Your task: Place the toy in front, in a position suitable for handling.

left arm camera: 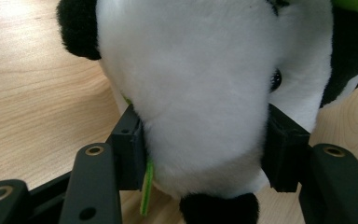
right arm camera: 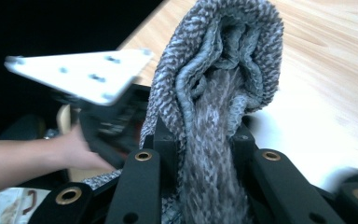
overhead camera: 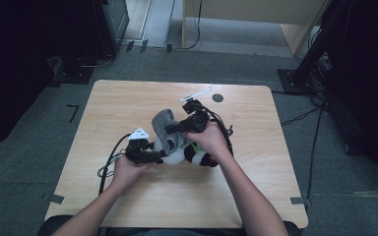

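Grey ribbed knit cloth [right arm camera: 223,70] stands bunched between the jaws of the right gripper [right arm camera: 205,140], which pinch it tight; in the high view the cloth [overhead camera: 165,125] rises over the head of a plush panda [overhead camera: 197,153] lying near the middle of the table [overhead camera: 128,98], a little toward the near edge. The left gripper [left arm camera: 205,144] clamps the panda's white plush [left arm camera: 191,84] between its pads, jaws part closed on the soft body, a green strip [left arm camera: 147,186] hanging by one pad. Both hands come in from the near edge, the left hand [overhead camera: 128,172] and right hand [overhead camera: 211,140] either side of the toy. Light wood covers the tabletop, with a dark round hole [overhead camera: 218,97] near the far edge. Grey carpet [overhead camera: 54,123] surrounds the table, cables [overhead camera: 300,118] trailing at the right, and a pale wooden desk [overhead camera: 256,19] stands beyond.
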Action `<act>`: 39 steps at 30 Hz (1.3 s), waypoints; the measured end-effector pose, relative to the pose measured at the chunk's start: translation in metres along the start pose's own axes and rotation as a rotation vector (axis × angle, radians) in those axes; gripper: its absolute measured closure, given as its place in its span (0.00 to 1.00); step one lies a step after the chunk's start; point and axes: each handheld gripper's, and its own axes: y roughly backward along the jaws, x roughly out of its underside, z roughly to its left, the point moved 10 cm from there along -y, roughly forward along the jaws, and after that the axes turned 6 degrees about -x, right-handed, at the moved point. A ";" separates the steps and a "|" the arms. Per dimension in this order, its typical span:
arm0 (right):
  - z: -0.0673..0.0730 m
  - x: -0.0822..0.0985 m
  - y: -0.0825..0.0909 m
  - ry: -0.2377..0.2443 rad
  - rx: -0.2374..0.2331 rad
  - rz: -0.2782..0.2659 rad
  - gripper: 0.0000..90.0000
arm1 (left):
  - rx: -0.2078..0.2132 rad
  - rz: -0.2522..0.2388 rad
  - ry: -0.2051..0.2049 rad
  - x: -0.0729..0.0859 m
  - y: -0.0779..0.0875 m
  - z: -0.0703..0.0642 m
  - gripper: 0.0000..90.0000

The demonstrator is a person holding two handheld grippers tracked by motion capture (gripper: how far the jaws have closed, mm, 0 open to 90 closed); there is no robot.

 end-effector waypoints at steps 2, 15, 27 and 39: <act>0.001 0.008 -0.014 0.045 0.050 0.056 0.81 | -0.001 0.002 0.003 0.000 0.000 0.000 0.51; -0.046 0.024 0.022 0.096 0.332 0.095 0.86 | -0.002 0.006 0.006 -0.001 0.000 0.002 0.56; -0.080 0.031 0.087 -0.042 0.344 -0.064 0.86 | 0.006 -0.001 0.011 -0.002 -0.001 0.003 0.54; -0.005 -0.014 0.043 0.081 0.155 -0.095 0.85 | 0.001 -0.001 0.021 -0.006 -0.003 0.006 0.53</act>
